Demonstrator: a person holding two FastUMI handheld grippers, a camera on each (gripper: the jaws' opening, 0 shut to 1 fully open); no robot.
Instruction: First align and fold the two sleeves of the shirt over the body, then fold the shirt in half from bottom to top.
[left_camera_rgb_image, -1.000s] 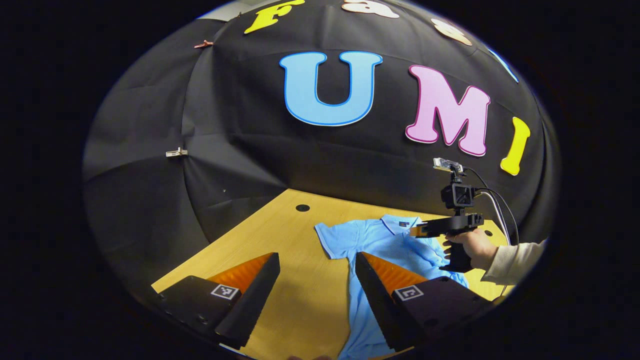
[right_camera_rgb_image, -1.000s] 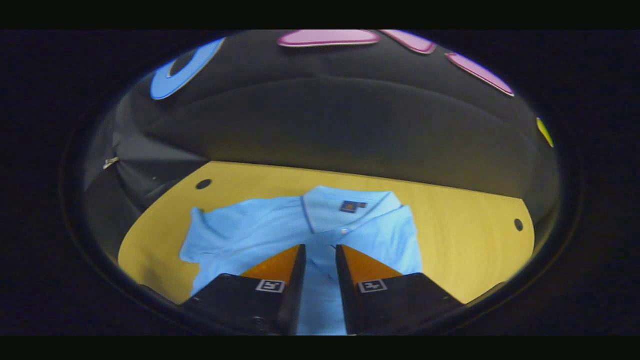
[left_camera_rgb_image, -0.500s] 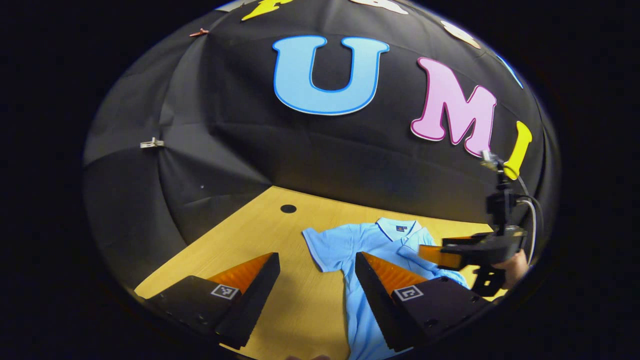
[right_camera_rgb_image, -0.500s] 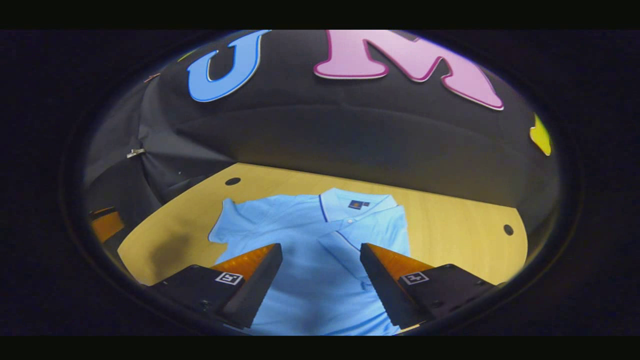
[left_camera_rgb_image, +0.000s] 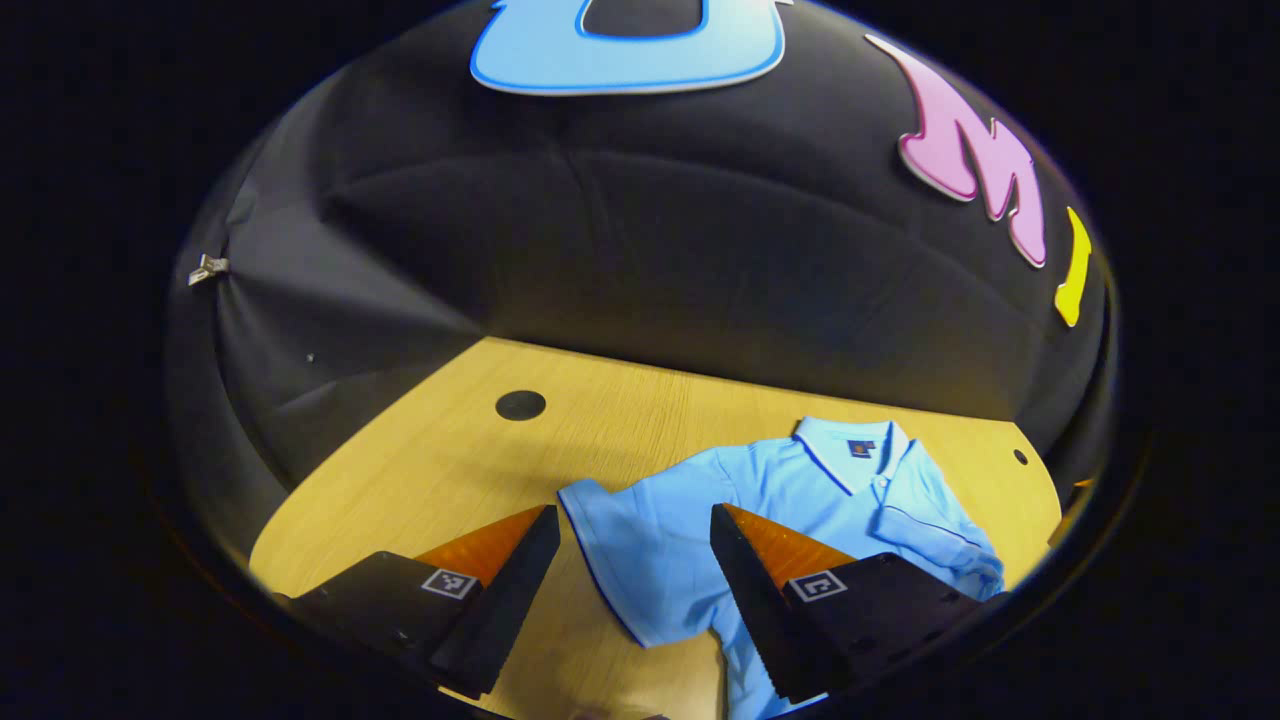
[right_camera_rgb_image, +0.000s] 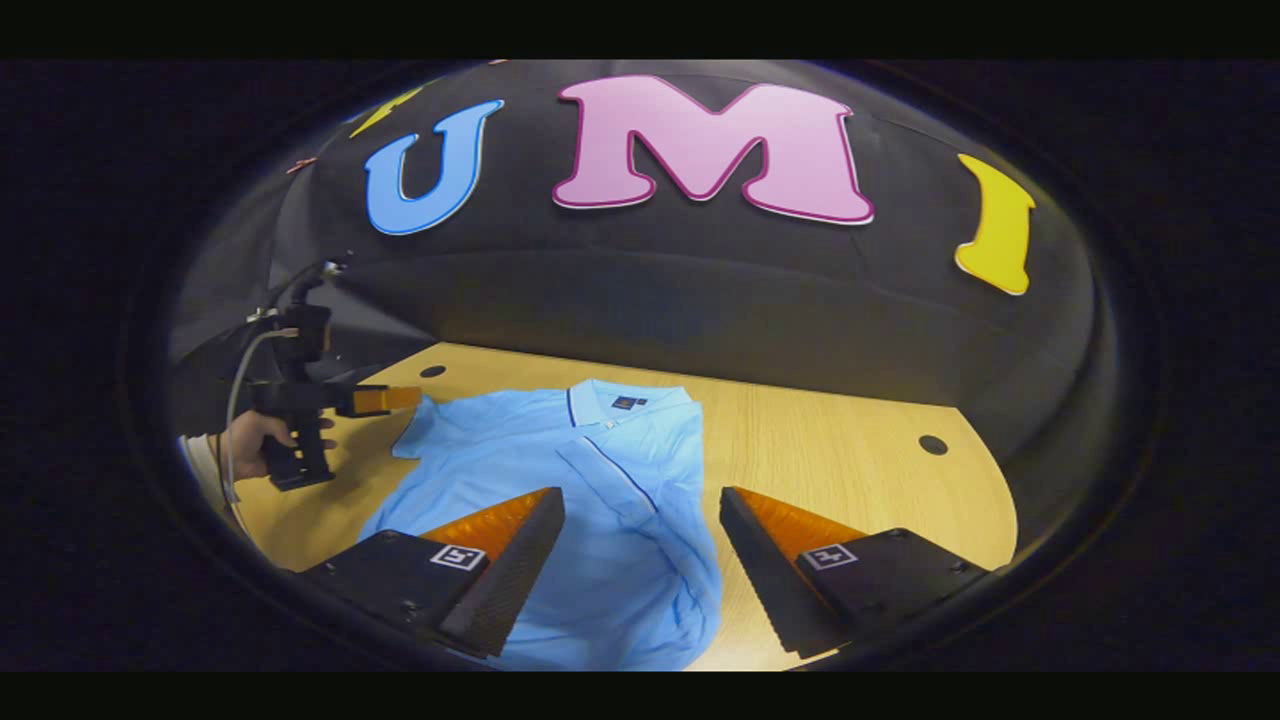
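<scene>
The left tongs (left_camera_rgb_image: 630, 560) stand spread wide with nothing between the fingers, low over the unfolded sleeve (left_camera_rgb_image: 640, 545) of the light blue short-sleeved polo shirt (left_camera_rgb_image: 790, 500). That sleeve lies flat between the two fingertips in the left gripper view, its dark-piped hem towards the near fingertip; whether a finger touches the cloth cannot be told. In the right gripper view the same tongs (right_camera_rgb_image: 400, 399) show at the far left, held by a person's hand (right_camera_rgb_image: 250, 440), their tip just beside the sleeve's outer corner.

The right tongs (right_camera_rgb_image: 642, 560) are also spread wide and pinch nothing. They hang above the lower body of the shirt, one finger over the cloth, the other over bare wood beside the shirt's edge.

The shirt lies front up on the light wooden table (right_camera_rgb_image: 850, 460), collar (right_camera_rgb_image: 625, 400) towards the black cloth wall (right_camera_rgb_image: 700, 290) at the back. The sleeve on the right tongs' side is already folded over the chest, its piped edge running as a slanted dark line (right_camera_rgb_image: 620, 470) across the front. The other sleeve is spread out to the side on the wood. The hem end of the shirt reaches under the fingers at the bottom of both views.

Small round dark holes (left_camera_rgb_image: 520, 405) sit in the table near its back corners, well apart from the shirt.
</scene>
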